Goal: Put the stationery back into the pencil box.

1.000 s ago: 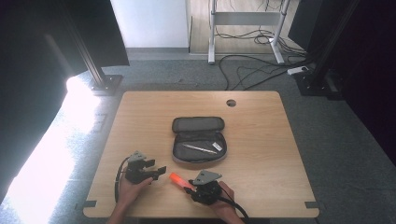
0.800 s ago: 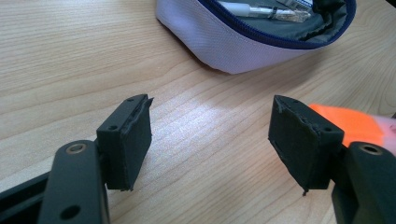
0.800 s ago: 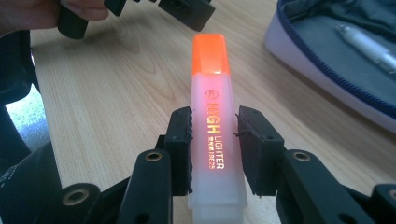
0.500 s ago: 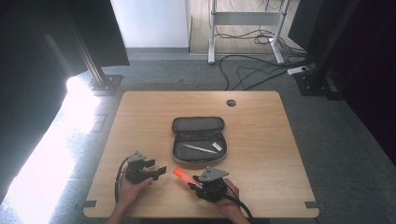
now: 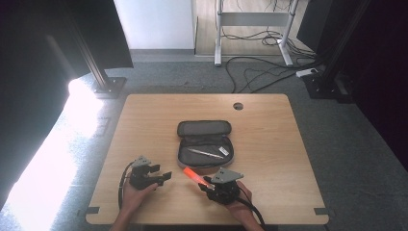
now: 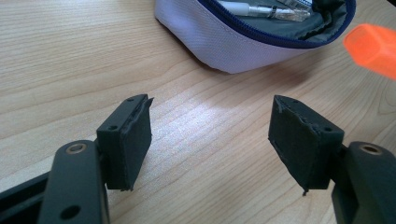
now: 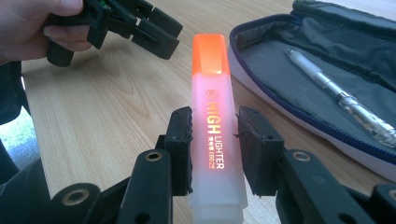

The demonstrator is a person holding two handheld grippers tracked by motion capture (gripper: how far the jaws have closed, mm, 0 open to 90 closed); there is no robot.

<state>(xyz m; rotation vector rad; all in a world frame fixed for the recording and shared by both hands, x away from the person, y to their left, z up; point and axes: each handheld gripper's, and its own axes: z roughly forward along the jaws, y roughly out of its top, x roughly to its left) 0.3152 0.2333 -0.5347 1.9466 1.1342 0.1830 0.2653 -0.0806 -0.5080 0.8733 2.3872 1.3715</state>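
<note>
Near the front edge of the light wooden worktop (image 5: 288,144): right tool (image 7: 215,149) clenched on the translucent highlighter with orange cap (image 7: 215,140), pads pressing both sides of its barrel, cap pointing away toward the left tool (image 6: 215,140). Highlighter raised off the worktop, just beside the open grey zippered fabric pencil case (image 5: 204,144). Inside the case: clear plastic pen with silver tip (image 7: 345,100). Left tool released, jaws wide apart over bare wood, nothing between them, close to the near wall of the case.
</note>
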